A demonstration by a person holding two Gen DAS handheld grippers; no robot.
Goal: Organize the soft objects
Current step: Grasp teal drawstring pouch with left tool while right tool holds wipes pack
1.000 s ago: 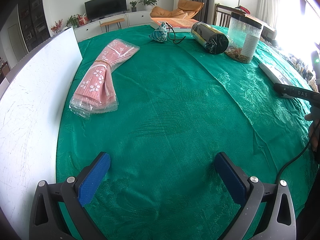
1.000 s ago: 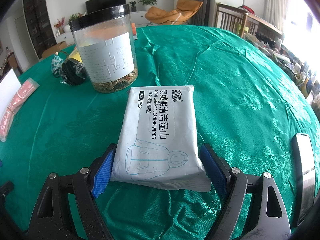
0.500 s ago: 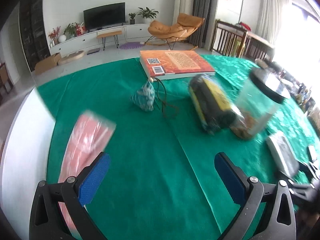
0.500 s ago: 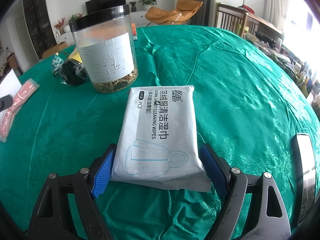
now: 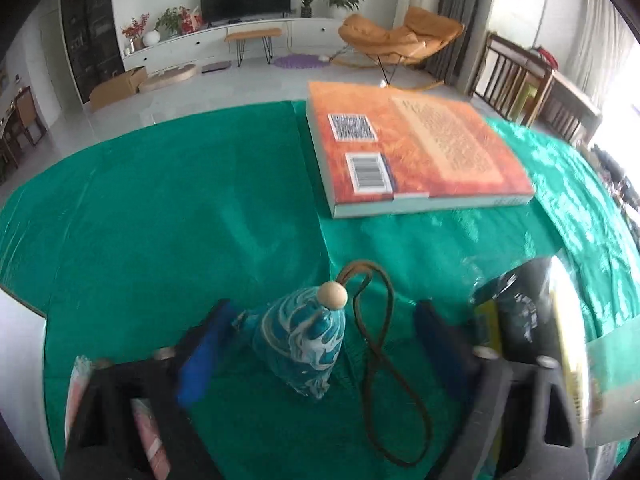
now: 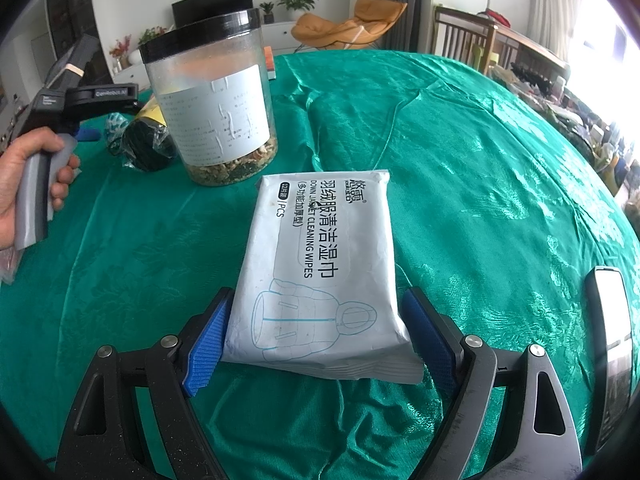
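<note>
Green satin cloth covered the round counter (image 6: 460, 168), and on it the scene had shifted only on the left side. One second earlier the left claw (image 5: 316, 340) had hovered over bare cloth, well short of the tall clear plastic jar with the black lid (image 6: 212, 100). It had since swept forward to the far side of that jar, and its blue-padded fingers (image 5: 200, 356) now stood wide apart on either side of the small teal-and-white marbled fabric pouch with a wooden bead (image 5: 304, 344), not touching it. The pouch's brown cord loop (image 5: 384, 360) lay between the pouch and the right finger. Beyond the pouch sat the orange paperback book (image 5: 412, 152).

The right claw (image 6: 316, 340) had not moved: its fingers bracketed the near end of the white soft pack of cleaning wipes (image 6: 320, 264), which lay flat just in front of the jar. Whether the pads pressed the pack I could not tell.

I judged the pouch to be the next soft thing to be gathered, with the cord likely to snag as the claw closed.
</note>
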